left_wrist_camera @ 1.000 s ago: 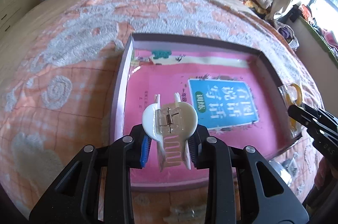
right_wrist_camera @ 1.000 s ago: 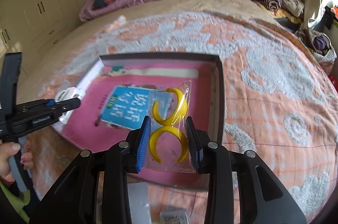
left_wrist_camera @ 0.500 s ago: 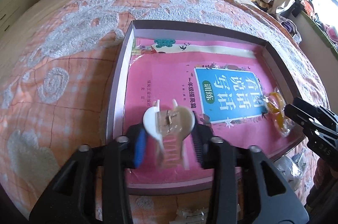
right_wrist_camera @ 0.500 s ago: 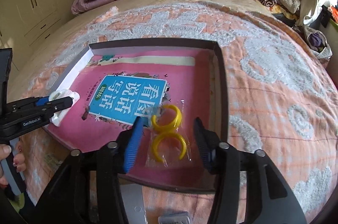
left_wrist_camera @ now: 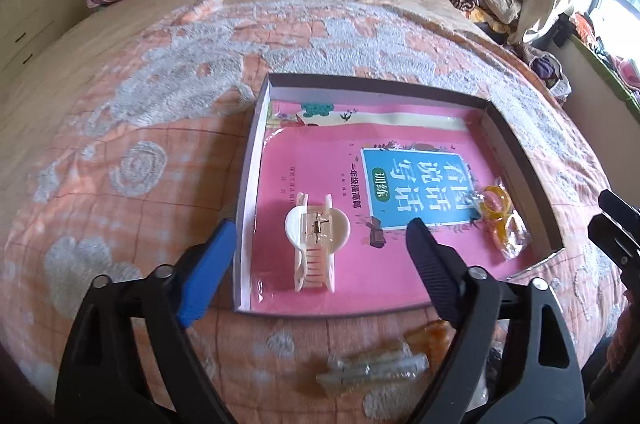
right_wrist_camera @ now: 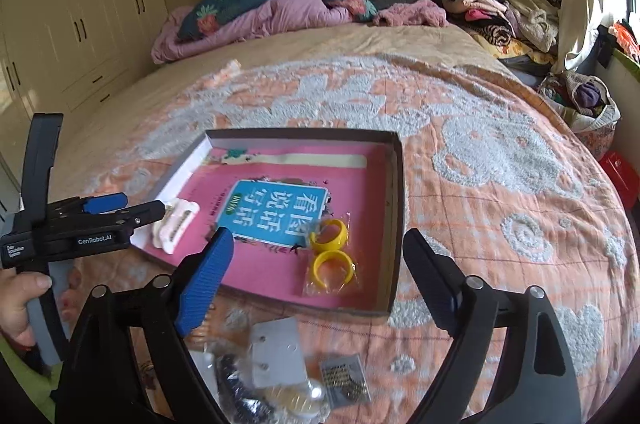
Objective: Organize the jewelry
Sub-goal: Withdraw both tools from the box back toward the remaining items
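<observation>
The cream plastic claw clip [left_wrist_camera: 317,242] lies flat on the glossy pink booklet [left_wrist_camera: 360,184] inside the shallow cardboard box [left_wrist_camera: 250,184] on the quilted bed [left_wrist_camera: 120,152]. The left tool [left_wrist_camera: 320,256] has just been opening; its jaws stand wide, clip released. The right tool [right_wrist_camera: 316,272], likewise just opened, stands clear of the bagged yellow rings [right_wrist_camera: 330,252] by the box's right wall. Packets [right_wrist_camera: 280,364] nearest the camera are blurred.

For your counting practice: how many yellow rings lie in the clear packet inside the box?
2. Both yellow rings sit in the clear packet at the box's near right corner: one farther back, one nearer the camera.
</observation>
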`<state>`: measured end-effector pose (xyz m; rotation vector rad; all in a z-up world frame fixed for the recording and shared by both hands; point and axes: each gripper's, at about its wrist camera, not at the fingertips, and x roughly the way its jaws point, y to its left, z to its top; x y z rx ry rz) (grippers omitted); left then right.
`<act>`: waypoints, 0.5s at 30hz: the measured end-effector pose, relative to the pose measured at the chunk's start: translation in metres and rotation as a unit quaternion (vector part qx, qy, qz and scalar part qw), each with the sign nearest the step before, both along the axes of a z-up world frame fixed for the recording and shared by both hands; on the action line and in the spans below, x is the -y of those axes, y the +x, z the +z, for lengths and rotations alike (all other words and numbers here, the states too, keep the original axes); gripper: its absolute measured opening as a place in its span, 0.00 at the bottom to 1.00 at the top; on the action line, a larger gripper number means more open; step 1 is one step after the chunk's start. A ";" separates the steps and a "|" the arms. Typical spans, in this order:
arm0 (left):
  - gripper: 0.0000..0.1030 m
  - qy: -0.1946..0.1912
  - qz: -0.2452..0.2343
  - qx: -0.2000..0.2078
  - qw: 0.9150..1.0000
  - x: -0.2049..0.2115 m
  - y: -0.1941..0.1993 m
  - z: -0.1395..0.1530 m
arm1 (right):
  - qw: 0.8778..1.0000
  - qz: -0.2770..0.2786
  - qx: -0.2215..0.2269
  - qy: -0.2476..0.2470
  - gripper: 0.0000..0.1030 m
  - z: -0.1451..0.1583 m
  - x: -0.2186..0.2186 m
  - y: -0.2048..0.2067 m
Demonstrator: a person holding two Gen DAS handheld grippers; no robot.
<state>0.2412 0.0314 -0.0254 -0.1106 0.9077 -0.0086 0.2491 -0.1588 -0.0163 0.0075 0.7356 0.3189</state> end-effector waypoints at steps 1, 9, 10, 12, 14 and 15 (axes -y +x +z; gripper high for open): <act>0.81 -0.001 0.000 0.003 1.000 0.000 -0.004 0.003 | 1.000 0.000 0.003 0.001 0.83 0.003 0.001 -0.004; 0.91 -0.002 0.002 0.025 1.000 0.005 -0.031 0.023 | 1.000 0.002 0.023 0.011 0.84 0.021 0.009 -0.036; 0.91 -0.003 0.002 0.027 1.000 0.005 -0.033 0.024 | 1.000 0.003 0.025 0.011 0.84 0.023 0.010 -0.039; 0.91 -0.005 0.000 0.031 1.000 0.006 -0.040 0.027 | 1.000 0.004 0.027 0.011 0.84 0.025 0.011 -0.046; 0.91 -0.006 -0.002 0.035 0.999 0.007 -0.046 0.029 | 0.999 0.004 0.029 0.012 0.84 0.027 0.012 -0.051; 0.91 -0.007 -0.003 0.036 0.999 0.007 -0.050 0.030 | 0.999 0.004 0.031 0.012 0.84 0.028 0.014 -0.054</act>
